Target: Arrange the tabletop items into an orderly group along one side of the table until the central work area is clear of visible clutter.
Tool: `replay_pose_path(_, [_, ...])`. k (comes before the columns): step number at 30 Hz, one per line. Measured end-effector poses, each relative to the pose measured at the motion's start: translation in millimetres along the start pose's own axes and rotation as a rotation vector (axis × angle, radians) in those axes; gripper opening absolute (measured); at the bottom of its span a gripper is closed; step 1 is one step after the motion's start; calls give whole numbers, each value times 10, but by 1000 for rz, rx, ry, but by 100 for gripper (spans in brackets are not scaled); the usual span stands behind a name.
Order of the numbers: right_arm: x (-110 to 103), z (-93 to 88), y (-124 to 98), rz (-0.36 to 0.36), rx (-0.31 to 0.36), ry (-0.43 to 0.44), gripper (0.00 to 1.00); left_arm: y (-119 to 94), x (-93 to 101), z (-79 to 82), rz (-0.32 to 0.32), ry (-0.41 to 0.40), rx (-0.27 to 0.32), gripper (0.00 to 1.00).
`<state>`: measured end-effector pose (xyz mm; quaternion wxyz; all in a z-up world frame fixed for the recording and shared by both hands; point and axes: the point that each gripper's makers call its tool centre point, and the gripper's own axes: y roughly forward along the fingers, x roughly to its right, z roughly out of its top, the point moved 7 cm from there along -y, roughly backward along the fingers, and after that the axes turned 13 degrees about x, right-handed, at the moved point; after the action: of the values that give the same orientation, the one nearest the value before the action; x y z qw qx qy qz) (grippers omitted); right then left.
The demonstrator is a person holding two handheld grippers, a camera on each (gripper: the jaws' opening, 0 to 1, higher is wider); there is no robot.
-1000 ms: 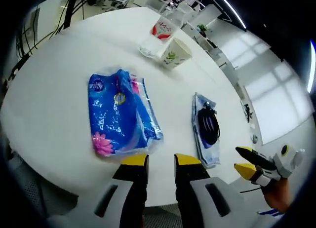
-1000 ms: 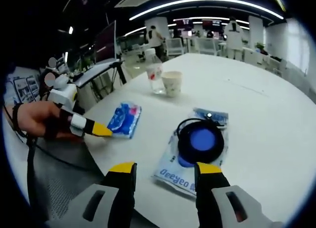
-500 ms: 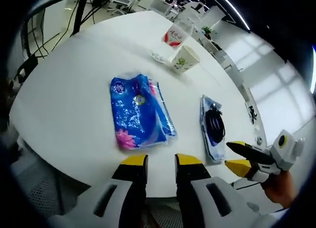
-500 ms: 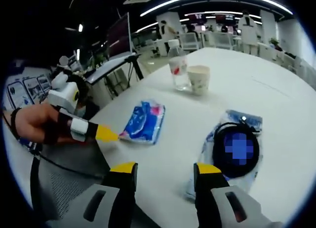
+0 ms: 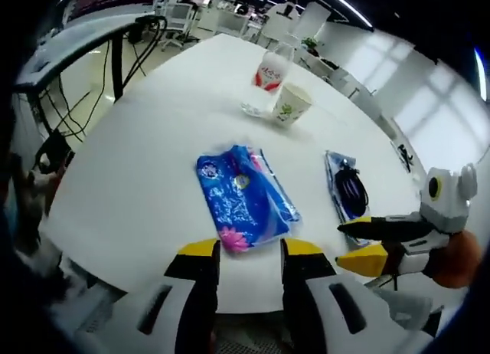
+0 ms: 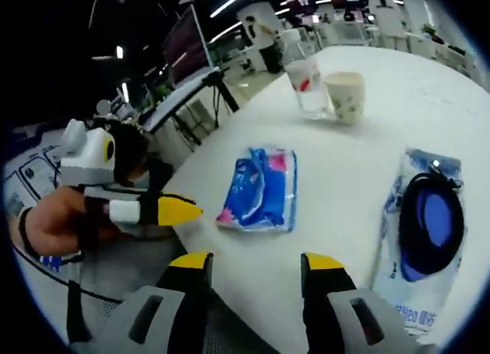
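Now both grippers, left (image 5: 246,249) & right (image 6: 256,263), hover open, holding nothing, near blue tissue pack (image 5: 242,198).

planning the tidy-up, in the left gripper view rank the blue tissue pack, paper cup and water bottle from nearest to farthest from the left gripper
1. blue tissue pack, on the table just ahead of the left gripper.
2. paper cup, far side, right of the bottle.
3. water bottle, just behind the cup.

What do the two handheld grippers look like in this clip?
Both match: the left gripper and right gripper have black fingers capped in yellow on pale grey bodies. Seen from the side, each carries a white housing. A dark band circles the wrist of the hand on the left one.
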<state>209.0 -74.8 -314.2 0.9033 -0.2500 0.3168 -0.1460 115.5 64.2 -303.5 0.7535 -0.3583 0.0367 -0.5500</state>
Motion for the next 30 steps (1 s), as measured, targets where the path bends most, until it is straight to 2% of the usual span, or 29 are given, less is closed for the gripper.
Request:
replay_pose_path(2, [-64, -18, 50, -7, -3, 54, 49, -9, 25, 21, 0, 51, 8, 37])
replay_pose_path(4, [-79, -35, 121, -15, -20, 58, 49, -10, -29, 39, -8, 69, 15, 39])
replay_pose_path(8, [-145, -52, 171, -40, -29, 105, 47, 7, -90, 57, -16, 54, 26, 41])
replay_pose_path(10, [-166, -23, 215, -62, -4, 223, 43, -5, -148, 43, -8, 35, 26, 41])
replay_pose_path(13, [-218, -24, 219, -101, -9, 305, 42, -29, -250, 45, 5, 17, 30, 40])
replay_pose_path(18, [-225, -61, 330, -157, -23, 327, 41, -73, -326, 37, 18, -2, 41, 40])
replay_pose_path(24, [-162, -68, 408, -236, -16, 355, 32, -116, -392, 22, 22, -16, 46, 40])
replay_pose_path(30, [-134, -66, 467, -272, -8, 386, 23, -139, -334, 17, 14, -27, 54, 40])
